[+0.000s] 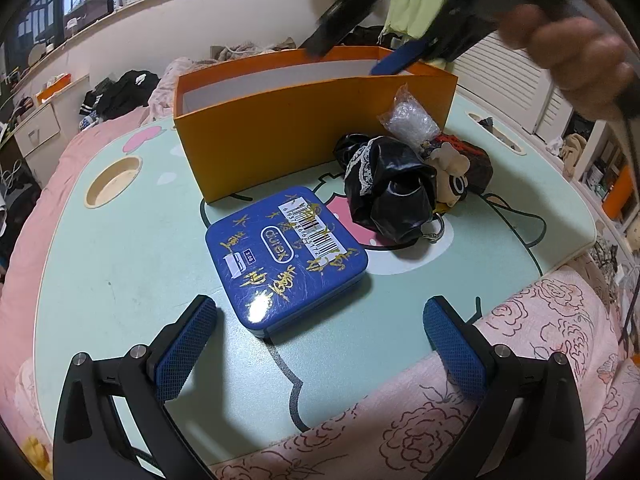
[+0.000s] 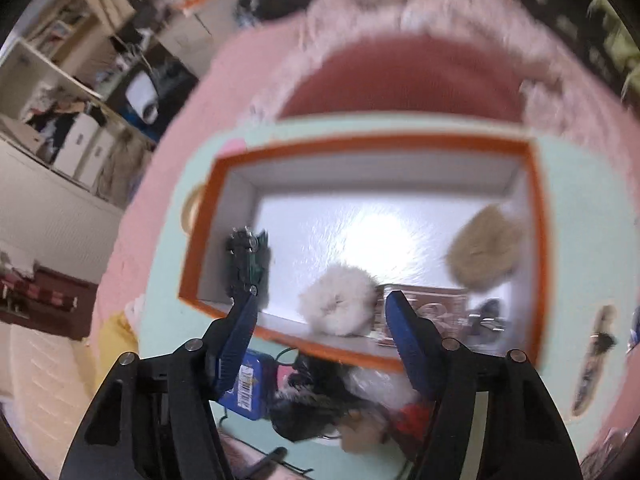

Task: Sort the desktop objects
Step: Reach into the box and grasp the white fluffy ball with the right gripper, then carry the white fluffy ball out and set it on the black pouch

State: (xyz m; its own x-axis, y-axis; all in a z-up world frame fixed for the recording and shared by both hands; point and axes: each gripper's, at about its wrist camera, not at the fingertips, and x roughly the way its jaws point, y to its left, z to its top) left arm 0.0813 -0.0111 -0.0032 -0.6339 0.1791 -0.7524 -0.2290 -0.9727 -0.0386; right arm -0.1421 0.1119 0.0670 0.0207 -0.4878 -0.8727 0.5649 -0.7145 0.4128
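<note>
A blue tin [image 1: 286, 258] with gold writing lies on the mint-green table [image 1: 120, 260]. My left gripper [image 1: 316, 344] stands open just in front of it, touching nothing. Behind the tin is an orange box [image 1: 304, 128]. My right gripper [image 1: 352, 54], blurred and held by a hand [image 1: 580, 60], hovers over the box's far rim. Seen from the right wrist, the right gripper [image 2: 320, 304] is open and empty above the orange box [image 2: 536, 216]. In the box lie a white fluffy ball [image 2: 340, 304], a tan fluffy ball [image 2: 484, 256] and a dark clip [image 2: 246, 264].
To the right of the tin lies a pile: a black plastic bag [image 1: 392, 192], a clear bag [image 1: 408, 120] and a plush keychain toy [image 1: 452, 176]. A round cup hole [image 1: 114, 182] is at the table's left. A pink floral blanket [image 1: 540, 340] surrounds the table.
</note>
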